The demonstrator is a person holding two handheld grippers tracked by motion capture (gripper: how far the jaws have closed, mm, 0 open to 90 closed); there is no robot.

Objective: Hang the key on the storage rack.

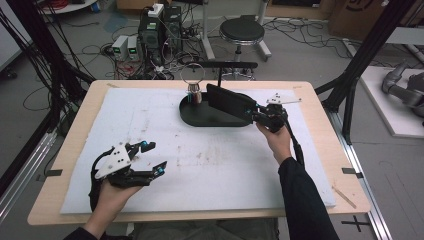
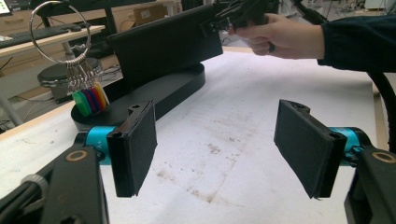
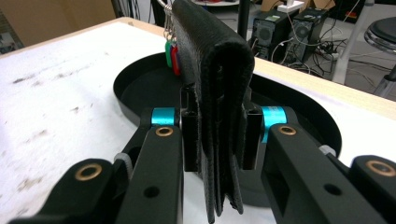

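Right gripper (image 1: 256, 116) has its jaws clamped on a folded black wallet (image 1: 231, 101), matte, stitched fabric, rounded fold on top, held on edge over the right half of the black oval tray (image 1: 200, 119). At the tray's left end stands a metal key ring (image 1: 193, 74) with coloured plastic tags hanging from it, close beside the wallet's far end. Left gripper (image 1: 152, 157) sits well left and nearer the person than the tray, flat padded jaws spread wide with nothing between them, over bare, scuffed white mat (image 1: 210, 170).
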